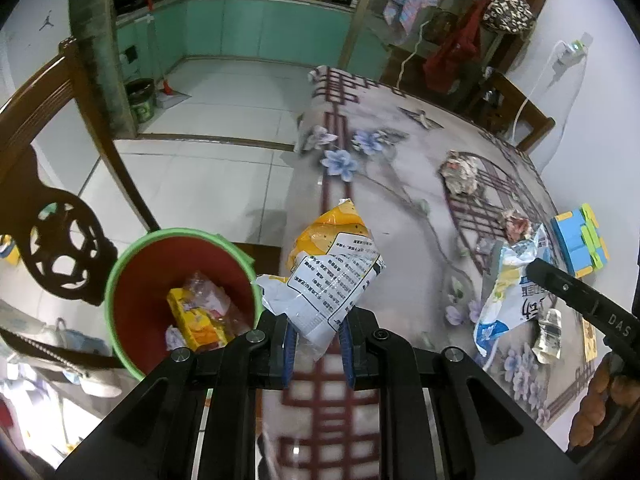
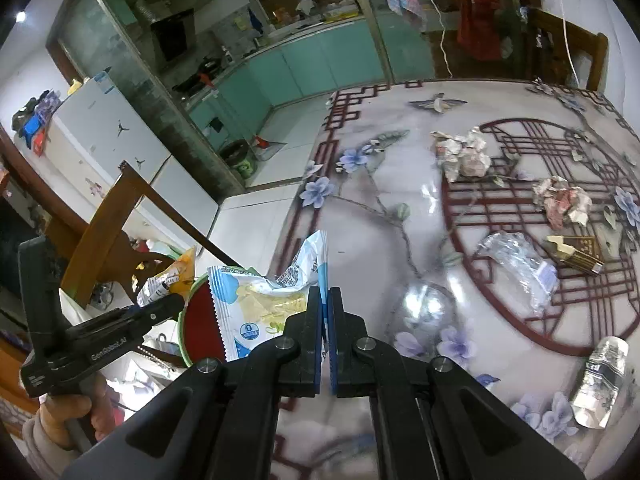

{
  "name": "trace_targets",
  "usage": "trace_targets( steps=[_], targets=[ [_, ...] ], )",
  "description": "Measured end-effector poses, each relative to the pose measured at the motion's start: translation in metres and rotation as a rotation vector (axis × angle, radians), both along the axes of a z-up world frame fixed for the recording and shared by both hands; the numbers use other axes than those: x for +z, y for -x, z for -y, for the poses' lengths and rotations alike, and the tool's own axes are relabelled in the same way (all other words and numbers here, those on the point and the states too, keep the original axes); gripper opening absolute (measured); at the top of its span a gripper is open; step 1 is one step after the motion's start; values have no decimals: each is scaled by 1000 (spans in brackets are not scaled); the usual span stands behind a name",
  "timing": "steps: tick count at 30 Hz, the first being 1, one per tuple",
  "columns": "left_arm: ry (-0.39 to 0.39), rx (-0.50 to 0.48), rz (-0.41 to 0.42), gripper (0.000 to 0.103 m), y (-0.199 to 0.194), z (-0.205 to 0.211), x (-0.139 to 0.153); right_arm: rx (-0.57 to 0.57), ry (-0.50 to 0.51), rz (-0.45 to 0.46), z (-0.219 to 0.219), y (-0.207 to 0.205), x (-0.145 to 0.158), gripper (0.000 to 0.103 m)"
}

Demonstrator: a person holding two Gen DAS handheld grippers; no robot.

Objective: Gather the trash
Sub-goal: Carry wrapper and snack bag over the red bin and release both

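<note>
My left gripper (image 1: 318, 344) clenches the yellow wrapper (image 1: 332, 268), my right gripper (image 2: 325, 344) clenches the blue bag (image 2: 256, 304), and the bin (image 1: 132, 280) lies lower left of both, nearer the left.

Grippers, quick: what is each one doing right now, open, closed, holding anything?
Left gripper: closed on the yellow-and-white snack wrapper, next to the bin.
Right gripper: closed on the blue-and-white snack bag.

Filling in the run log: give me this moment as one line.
left gripper: shut on yellow wrapper | right gripper: shut on blue-white bag | bin: holds trash, beside table
</note>
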State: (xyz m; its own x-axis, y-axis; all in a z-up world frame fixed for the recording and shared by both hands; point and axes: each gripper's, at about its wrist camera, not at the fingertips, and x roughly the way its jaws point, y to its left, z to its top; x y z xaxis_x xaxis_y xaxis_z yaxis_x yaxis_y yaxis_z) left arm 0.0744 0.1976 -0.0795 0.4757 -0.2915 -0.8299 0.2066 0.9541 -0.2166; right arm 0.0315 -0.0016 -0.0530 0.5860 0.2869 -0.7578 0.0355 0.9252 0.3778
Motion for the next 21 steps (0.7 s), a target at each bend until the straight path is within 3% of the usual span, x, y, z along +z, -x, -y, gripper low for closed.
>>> trace_targets(
  steps=[21],
  targets=[
    [-28,177,-69,17,-19,-103,-32,153,10,-12,-98,-48,-10,2]
  ],
)
